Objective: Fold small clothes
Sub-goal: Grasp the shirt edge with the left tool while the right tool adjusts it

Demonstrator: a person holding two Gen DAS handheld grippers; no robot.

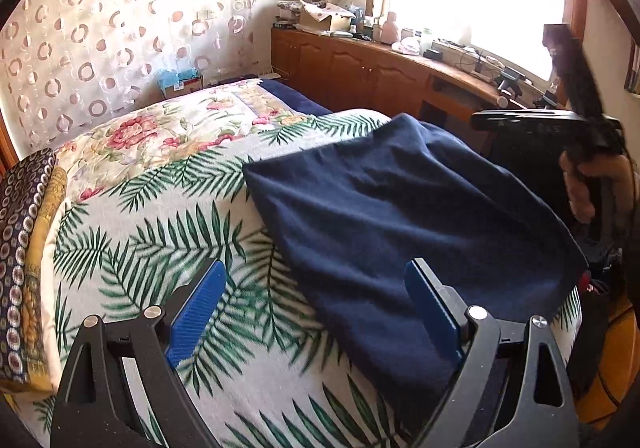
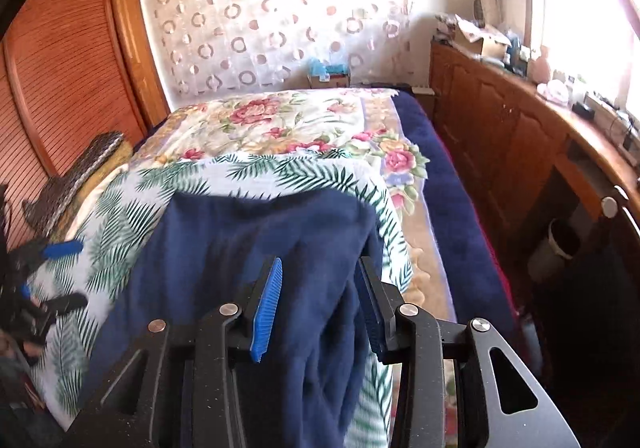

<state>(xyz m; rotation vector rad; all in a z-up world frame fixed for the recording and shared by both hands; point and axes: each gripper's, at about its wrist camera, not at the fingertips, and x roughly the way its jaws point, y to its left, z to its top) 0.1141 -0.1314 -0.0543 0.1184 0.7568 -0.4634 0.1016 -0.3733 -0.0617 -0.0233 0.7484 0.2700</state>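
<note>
A navy cloth (image 1: 400,216) lies spread on the leaf-print sheet (image 1: 160,232) at the near end of the bed (image 2: 448,184), its far edge folded into a soft ridge and its near part hanging over the bed's end.

The left hand-held gripper (image 1: 316,308) hovers over the cloth's left edge with its jaws spread wide and nothing in them. Its left blue pad (image 1: 196,312) stands over the bare sheet and the right pad (image 1: 432,312) over the cloth; whether either touches the fabric cannot be told.

The right hand-held gripper (image 2: 320,304) is partly open. A bunched fold of the cloth (image 2: 248,248) runs between its blue pads (image 2: 266,312), but a gap shows on each side and the pads do not press on it: the cloth is released. In the left view this gripper appears blurred at the right edge, held by a hand (image 1: 580,184) beyond the cloth's right side.

A floral blanket (image 2: 280,124) covers the far half of the bed, and a patterned pillow (image 1: 24,248) lies at its left side.
</note>
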